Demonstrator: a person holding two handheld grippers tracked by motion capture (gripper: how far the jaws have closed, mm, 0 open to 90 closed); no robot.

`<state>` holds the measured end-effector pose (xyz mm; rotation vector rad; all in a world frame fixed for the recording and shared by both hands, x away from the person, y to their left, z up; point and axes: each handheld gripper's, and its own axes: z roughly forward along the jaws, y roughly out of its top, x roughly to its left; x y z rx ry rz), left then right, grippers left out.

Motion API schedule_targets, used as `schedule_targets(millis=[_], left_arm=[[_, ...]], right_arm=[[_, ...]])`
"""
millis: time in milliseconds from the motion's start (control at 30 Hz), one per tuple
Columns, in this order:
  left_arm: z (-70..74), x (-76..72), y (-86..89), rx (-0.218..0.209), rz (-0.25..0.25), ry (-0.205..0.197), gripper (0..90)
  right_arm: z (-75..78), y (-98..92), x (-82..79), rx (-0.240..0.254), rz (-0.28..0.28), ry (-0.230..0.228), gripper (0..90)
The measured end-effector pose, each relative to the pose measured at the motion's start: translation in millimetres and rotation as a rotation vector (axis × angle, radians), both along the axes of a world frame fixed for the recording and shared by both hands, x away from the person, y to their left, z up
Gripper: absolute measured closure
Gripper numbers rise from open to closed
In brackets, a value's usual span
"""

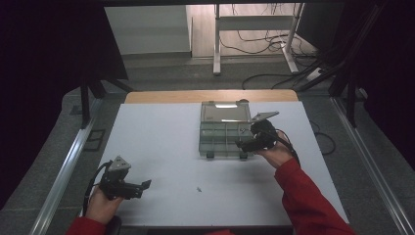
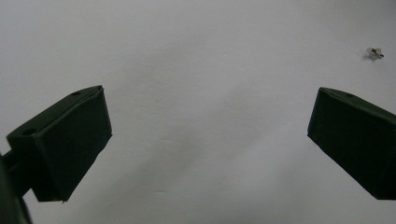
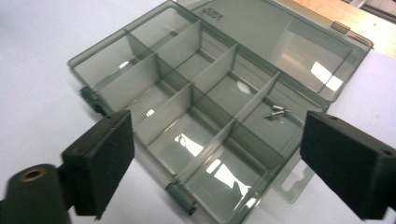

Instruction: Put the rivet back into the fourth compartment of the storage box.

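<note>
Grey floor [image 1: 161, 73], tangled cables [image 1: 259, 41], white desk frame [image 1: 254, 22] beyond.

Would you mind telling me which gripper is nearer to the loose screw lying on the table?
Left. The left gripper sits just left of the screw, jaws open, level with it. The right gripper hangs farther off, over the compartment box beyond it.

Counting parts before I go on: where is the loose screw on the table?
In the high view the screw lies on the white table, nearer the person, between the left gripper and the open box.
</note>
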<state>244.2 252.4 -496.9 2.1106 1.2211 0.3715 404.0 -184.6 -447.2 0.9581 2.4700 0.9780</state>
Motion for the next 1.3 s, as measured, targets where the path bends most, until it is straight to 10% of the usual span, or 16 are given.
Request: schedule_targets(millis=[1300], left_arm=[[0.1, 0.2, -0.2, -0.002, -0.002, -0.001, 0.0]], right_arm=[[-13.9, 28.4, -57.0, -0.074, 0.193, 0.036, 0.0]])
